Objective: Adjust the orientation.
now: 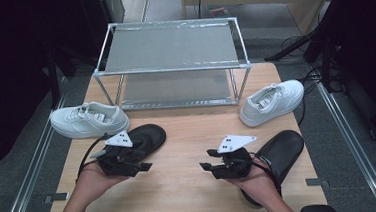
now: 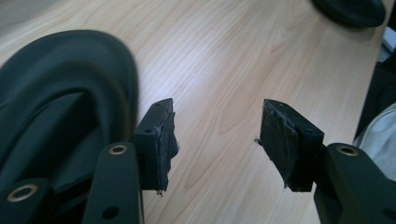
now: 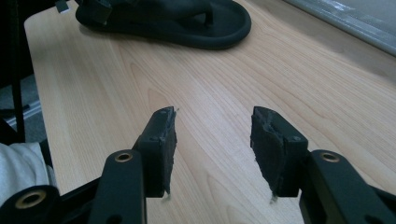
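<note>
From the high view, there were two black sandals and two white shoes on the wooden bench (image 1: 179, 151). There was also one metal shelf rack (image 1: 173, 62) at the far side of the bench. One white shoe (image 1: 89, 120) lay at the left, and the other white shoe (image 1: 271, 101) lay at the right. There were two tools, one in each hand. The left tool (image 1: 142, 165) was over the near end of the left black sandal (image 1: 148, 138), and its tips pointed toward the middle of the bench. The right tool (image 1: 208, 166) was just beside the right black sandal (image 1: 279, 152), which lay to its right. Its tips pointed toward the middle too. Bare wood lay between the two tools.

In the left gripper view, the left tool (image 2: 215, 135) was spread apart with nothing but wood between its tips. The left black sandal (image 2: 60, 107) lay right beside its left tip. I could not tell if they touched. The other sandal (image 2: 350, 10) lay far off at the top corner.

In the right gripper view, the right tool (image 3: 214, 144) was spread apart too and pinched nothing. A black sandal (image 3: 187, 21) lay well apart from it, across the bench.
</note>
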A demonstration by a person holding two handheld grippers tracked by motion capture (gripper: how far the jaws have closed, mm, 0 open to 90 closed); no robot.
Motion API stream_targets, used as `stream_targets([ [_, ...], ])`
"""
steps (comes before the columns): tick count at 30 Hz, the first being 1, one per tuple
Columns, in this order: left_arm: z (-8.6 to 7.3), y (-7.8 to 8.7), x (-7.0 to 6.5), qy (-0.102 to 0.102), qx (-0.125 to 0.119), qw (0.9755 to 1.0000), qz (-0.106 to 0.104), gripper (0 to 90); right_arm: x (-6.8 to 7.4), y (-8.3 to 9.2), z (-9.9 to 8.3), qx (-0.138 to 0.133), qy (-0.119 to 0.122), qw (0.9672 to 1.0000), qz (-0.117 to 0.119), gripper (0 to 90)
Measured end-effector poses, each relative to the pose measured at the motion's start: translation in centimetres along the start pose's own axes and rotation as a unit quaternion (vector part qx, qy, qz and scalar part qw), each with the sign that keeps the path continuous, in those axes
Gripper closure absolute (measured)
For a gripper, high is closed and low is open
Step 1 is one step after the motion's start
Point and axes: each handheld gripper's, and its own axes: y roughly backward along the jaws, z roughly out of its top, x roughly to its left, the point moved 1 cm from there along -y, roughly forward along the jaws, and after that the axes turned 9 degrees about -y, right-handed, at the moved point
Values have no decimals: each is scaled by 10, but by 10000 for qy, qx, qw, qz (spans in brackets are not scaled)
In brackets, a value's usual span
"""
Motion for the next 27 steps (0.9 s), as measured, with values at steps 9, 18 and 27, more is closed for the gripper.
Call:
stream_targets([
  [9, -25, 18, 22, 334, -89, 9992, 207, 463, -8, -6, 2, 133, -158, 9998, 34, 508],
  [18, -43, 13, 35, 537, 50, 9981, 307, 478, -8, -12, 3, 195, -24, 9998, -8, 497],
  [27, -45, -10, 41, 530, 283, 9981, 112, 609, -9, -15, 4, 221, -26, 9997, -66, 497],
])
